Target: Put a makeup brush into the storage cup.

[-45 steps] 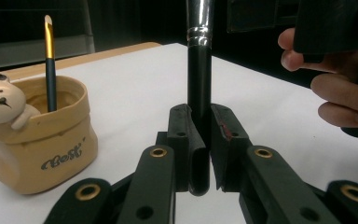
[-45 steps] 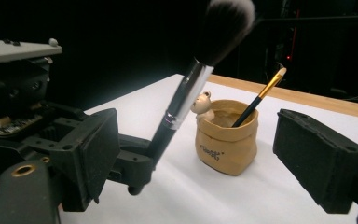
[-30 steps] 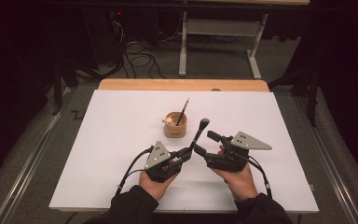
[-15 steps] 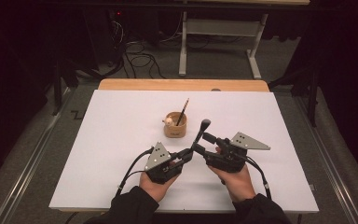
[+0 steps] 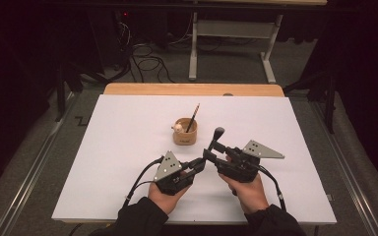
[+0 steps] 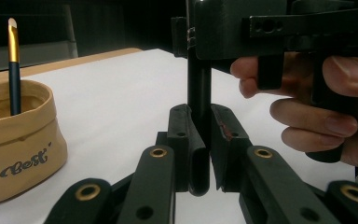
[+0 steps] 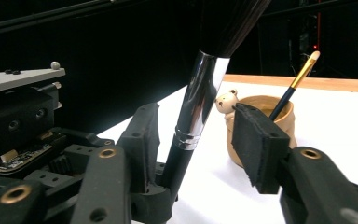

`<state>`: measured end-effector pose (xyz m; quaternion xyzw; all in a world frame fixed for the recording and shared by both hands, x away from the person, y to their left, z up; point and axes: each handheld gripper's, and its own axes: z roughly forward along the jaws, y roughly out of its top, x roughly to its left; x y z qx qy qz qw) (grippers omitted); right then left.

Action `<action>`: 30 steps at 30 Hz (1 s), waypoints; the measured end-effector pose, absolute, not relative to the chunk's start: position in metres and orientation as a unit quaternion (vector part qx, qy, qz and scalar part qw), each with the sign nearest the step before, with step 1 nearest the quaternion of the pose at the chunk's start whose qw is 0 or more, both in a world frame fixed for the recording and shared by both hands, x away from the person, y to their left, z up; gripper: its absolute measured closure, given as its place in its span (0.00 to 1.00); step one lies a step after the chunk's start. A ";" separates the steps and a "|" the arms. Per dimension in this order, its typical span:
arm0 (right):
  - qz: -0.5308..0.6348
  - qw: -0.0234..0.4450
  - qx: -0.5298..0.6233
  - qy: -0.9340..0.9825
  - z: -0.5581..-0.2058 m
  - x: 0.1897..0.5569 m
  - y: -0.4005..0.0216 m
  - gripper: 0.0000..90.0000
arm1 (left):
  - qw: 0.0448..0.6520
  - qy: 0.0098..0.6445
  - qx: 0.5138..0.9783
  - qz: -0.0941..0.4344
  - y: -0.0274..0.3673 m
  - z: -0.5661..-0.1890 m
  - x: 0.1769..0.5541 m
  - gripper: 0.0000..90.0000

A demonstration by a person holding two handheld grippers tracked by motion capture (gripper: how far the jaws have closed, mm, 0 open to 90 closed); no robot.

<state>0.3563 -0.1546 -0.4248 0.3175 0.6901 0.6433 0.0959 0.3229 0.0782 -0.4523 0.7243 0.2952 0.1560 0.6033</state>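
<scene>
Both hands rest low near the front edge of the white worktop (image 5: pixel 103 162), the left claw (image 5: pixel 200 164) pointing to the right and the right claw (image 5: pixel 211 155) pointing left toward it, so that they meet in the middle. The left claw is clenched on the black handle of a makeup brush (image 5: pixel 215 140), which stands upright with its bristles on top. The right claw has just been closing around the same handle; one pad touches it and the other (image 7: pixel 256 144) stands apart, while the small pot (image 5: pixel 184 131) sits just behind with bare worktop on both sides.
</scene>
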 end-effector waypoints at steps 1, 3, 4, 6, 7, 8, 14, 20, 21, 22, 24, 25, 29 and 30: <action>0.644 0.095 0.317 0.690 -0.425 0.356 -0.154 0.61 | 0.603 0.295 0.724 0.156 0.078 -0.452 0.323 0.88; 0.645 0.095 0.317 0.689 -0.425 0.356 -0.154 0.63 | 0.603 0.295 0.725 0.156 0.078 -0.453 0.323 0.88; 0.645 0.095 0.317 0.689 -0.425 0.356 -0.154 0.64 | 0.603 0.295 0.725 0.156 0.078 -0.453 0.323 0.88; 0.645 0.093 0.317 0.689 -0.426 0.356 -0.154 0.66 | 0.602 0.296 0.725 0.155 0.077 -0.453 0.323 0.88; 0.645 0.092 0.319 0.689 -0.426 0.355 -0.154 0.67 | 0.602 0.296 0.725 0.155 0.077 -0.453 0.323 0.88; 0.644 0.092 0.320 0.689 -0.426 0.355 -0.154 0.69 | 0.602 0.296 0.725 0.155 0.077 -0.453 0.323 0.88; 0.645 0.085 0.320 0.688 -0.427 0.355 -0.154 0.74 | 0.602 0.296 0.725 0.156 0.076 -0.454 0.322 0.88; 0.649 0.070 0.327 0.683 -0.429 0.356 -0.154 0.78 | 0.601 0.296 0.725 0.158 0.075 -0.454 0.321 0.88; 0.650 0.068 0.329 0.681 -0.429 0.356 -0.154 0.79 | 0.601 0.296 0.725 0.159 0.075 -0.454 0.322 0.88; 0.652 0.067 0.329 0.680 -0.429 0.357 -0.154 0.79 | 0.601 0.297 0.725 0.159 0.076 -0.454 0.322 0.88; 0.653 0.062 0.332 0.678 -0.429 0.357 -0.155 0.81 | 0.601 0.297 0.724 0.159 0.076 -0.454 0.322 0.88; 0.653 0.062 0.332 0.678 -0.429 0.357 -0.155 0.81 | 0.601 0.297 0.724 0.160 0.076 -0.454 0.322 0.88; 0.654 0.058 0.334 0.676 -0.430 0.357 -0.155 0.83 | 0.602 0.297 0.724 0.160 0.076 -0.455 0.322 0.88; 0.654 0.057 0.335 0.676 -0.430 0.357 -0.155 0.83 | 0.602 0.297 0.724 0.159 0.076 -0.455 0.322 0.88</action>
